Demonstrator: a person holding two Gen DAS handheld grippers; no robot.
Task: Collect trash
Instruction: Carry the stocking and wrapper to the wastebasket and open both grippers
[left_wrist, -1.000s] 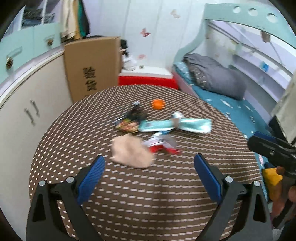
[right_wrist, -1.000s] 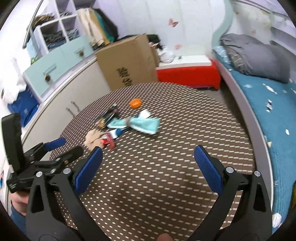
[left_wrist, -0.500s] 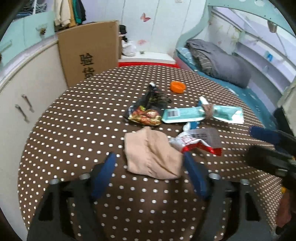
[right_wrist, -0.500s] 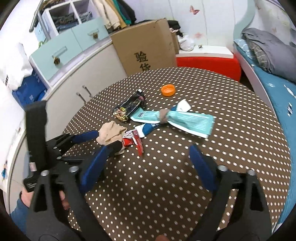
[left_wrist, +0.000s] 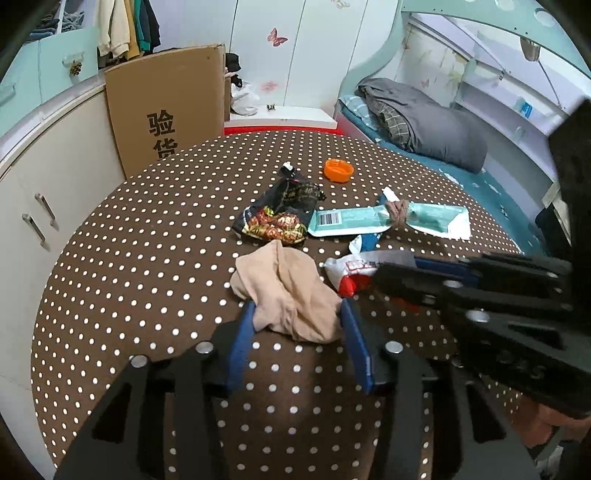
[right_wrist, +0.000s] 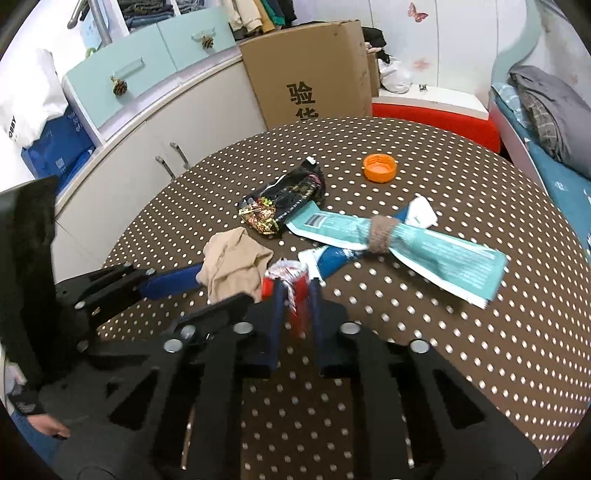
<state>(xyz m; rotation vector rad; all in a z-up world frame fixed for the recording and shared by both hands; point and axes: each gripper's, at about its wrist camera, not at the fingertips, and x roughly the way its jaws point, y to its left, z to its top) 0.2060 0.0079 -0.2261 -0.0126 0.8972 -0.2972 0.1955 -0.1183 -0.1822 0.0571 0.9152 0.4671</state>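
Trash lies on a round brown dotted table (left_wrist: 147, 258). My left gripper (left_wrist: 297, 306) has its jaws closing on the near end of a beige cloth (left_wrist: 284, 288), and both blue pads touch it. My right gripper (right_wrist: 296, 288) is shut on a red and white wrapper (right_wrist: 295, 273), which is also visible from the left wrist view as the red and white wrapper (left_wrist: 347, 269). Beyond lie a black snack bag (left_wrist: 284, 214), a long teal packet (right_wrist: 424, 247) tied around its middle, a blue and white wrapper (right_wrist: 332, 258) and an orange cap (right_wrist: 379, 167).
A tall cardboard box (left_wrist: 166, 110) leans behind the table at the far left, by white cabinets (left_wrist: 37, 206). A bed with a grey blanket (left_wrist: 424, 125) runs along the right. A red bench (right_wrist: 436, 110) stands beyond the far edge.
Both grippers came down and forward to the trash. The left jaws narrowed around the beige cloth. The right jaws went from wide open to shut on the red and white wrapper.
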